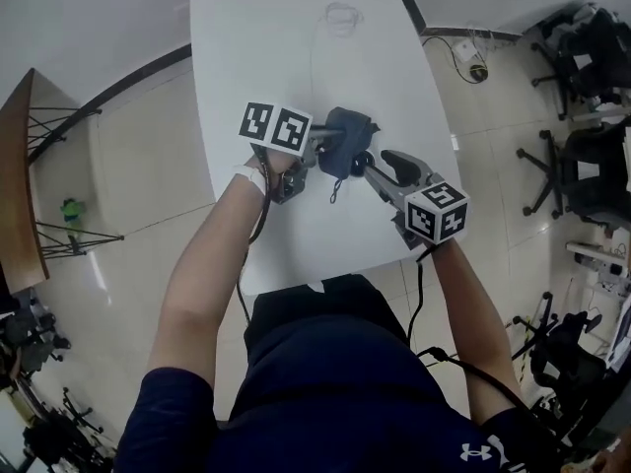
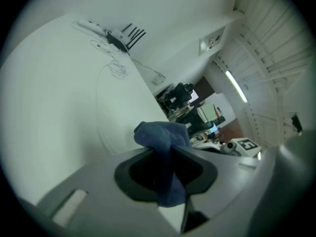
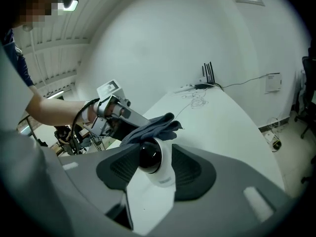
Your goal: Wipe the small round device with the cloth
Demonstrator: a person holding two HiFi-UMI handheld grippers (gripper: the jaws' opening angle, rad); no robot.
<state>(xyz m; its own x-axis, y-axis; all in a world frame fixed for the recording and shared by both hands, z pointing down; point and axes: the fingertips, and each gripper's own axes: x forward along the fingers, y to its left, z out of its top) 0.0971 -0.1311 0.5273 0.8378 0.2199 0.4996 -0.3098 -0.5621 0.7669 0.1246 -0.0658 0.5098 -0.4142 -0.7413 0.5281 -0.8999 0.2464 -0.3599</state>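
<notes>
My left gripper [image 1: 328,152] is shut on a bunched dark blue cloth [image 1: 346,134], which sticks out past its jaws [image 2: 165,135] and hangs down between them. My right gripper [image 3: 150,158] is shut on the small round device [image 3: 149,158], a white ball-shaped camera with a black lens face. In the right gripper view the cloth [image 3: 150,127] lies against the top of the device, with the left gripper [image 3: 118,115] behind it. Both grippers meet over the near half of the white table [image 1: 296,57]. In the head view the device [image 1: 361,160] is mostly hidden by the cloth.
Loose cables [image 1: 340,13] and a black router with antennas [image 3: 207,75] lie at the table's far end. Office chairs [image 1: 592,166] stand on the floor to the right, and a wooden shelf [image 1: 20,185] to the left. The table's near edge is just in front of the person's body.
</notes>
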